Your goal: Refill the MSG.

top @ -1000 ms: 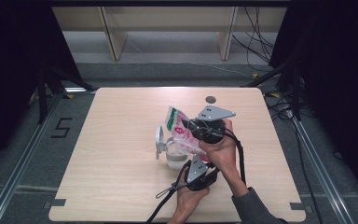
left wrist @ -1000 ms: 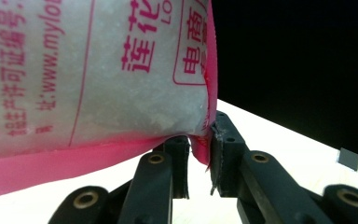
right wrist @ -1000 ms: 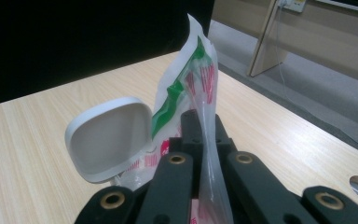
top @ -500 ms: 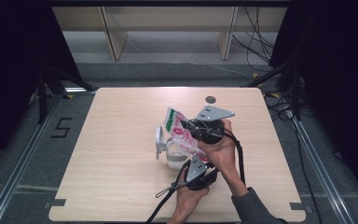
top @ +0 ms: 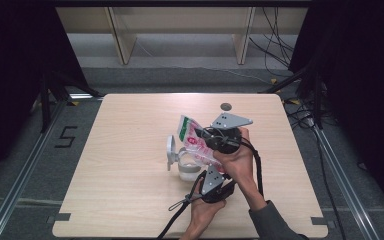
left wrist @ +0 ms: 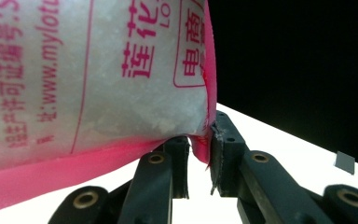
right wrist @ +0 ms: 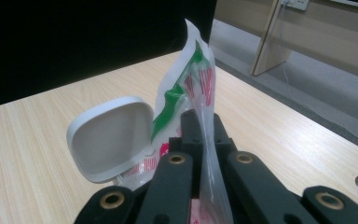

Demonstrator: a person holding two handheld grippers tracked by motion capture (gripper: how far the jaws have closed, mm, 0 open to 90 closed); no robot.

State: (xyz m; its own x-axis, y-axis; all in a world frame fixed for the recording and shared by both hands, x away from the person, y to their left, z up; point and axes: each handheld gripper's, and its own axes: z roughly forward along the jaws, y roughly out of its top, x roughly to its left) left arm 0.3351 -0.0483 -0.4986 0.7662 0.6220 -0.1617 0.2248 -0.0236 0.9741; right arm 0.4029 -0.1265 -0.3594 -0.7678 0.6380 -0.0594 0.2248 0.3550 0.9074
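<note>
Bag (top: 194, 144) pinched at both ends by left gripper (left wrist: 199, 154) and right gripper (right wrist: 200, 133) fingers. Tipped over open white box (top: 184, 167). Pouring not finished.

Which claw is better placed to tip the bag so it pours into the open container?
Right, probably. The right claw is shut on the bag near its upper end, above the container. The left claw pinches the bottom corner, better suited to steadying.
</note>
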